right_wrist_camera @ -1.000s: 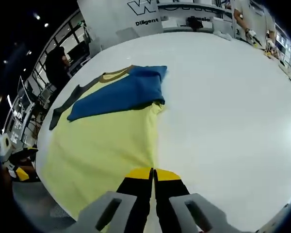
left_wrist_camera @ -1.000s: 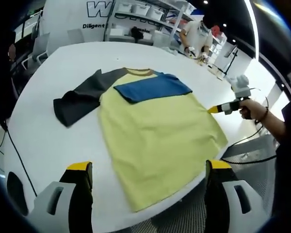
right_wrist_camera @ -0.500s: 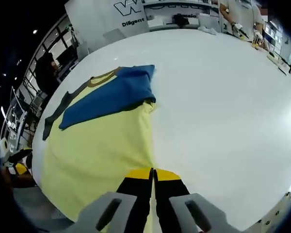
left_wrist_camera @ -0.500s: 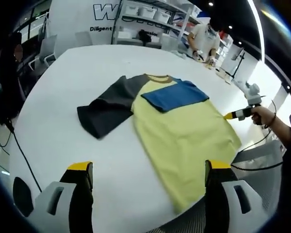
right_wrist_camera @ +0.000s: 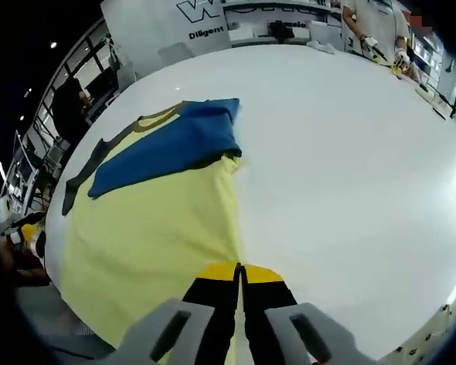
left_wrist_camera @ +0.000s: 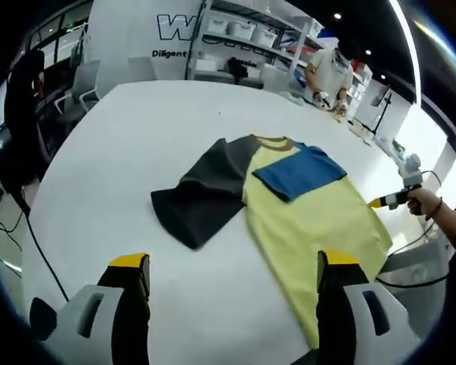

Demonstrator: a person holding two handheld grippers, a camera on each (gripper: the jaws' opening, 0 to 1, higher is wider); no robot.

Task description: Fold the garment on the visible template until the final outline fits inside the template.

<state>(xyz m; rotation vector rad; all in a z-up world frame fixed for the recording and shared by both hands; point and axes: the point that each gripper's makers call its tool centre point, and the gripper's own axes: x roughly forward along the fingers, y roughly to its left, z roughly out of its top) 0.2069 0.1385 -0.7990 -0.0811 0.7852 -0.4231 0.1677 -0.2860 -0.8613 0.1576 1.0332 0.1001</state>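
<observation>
A shirt with a yellow body (left_wrist_camera: 311, 228) (right_wrist_camera: 152, 228) lies flat on the white round table (left_wrist_camera: 137, 137). Its dark grey sleeve (left_wrist_camera: 201, 201) (right_wrist_camera: 83, 171) is spread out to the side. Its blue sleeve (left_wrist_camera: 298, 171) (right_wrist_camera: 167, 144) is folded across the chest. My left gripper (left_wrist_camera: 228, 270) stands open above the table's near edge, short of the grey sleeve, with nothing between its jaws. My right gripper (right_wrist_camera: 239, 272) (left_wrist_camera: 381, 201) is shut on the shirt's yellow side edge, low over the table.
The shirt's hem hangs near the table's rim (left_wrist_camera: 319, 334). A person (left_wrist_camera: 327, 65) works at a bench behind the table. Another person (left_wrist_camera: 23, 99) stands at the left by chairs. A black cable (left_wrist_camera: 38, 251) runs beside the table. Bare tabletop (right_wrist_camera: 349, 167) lies beyond the shirt.
The left gripper's camera has swung left and back, so the shirt sits farther right in its view. The right gripper stays shut on the yellow edge; the shirt lies much the same.
</observation>
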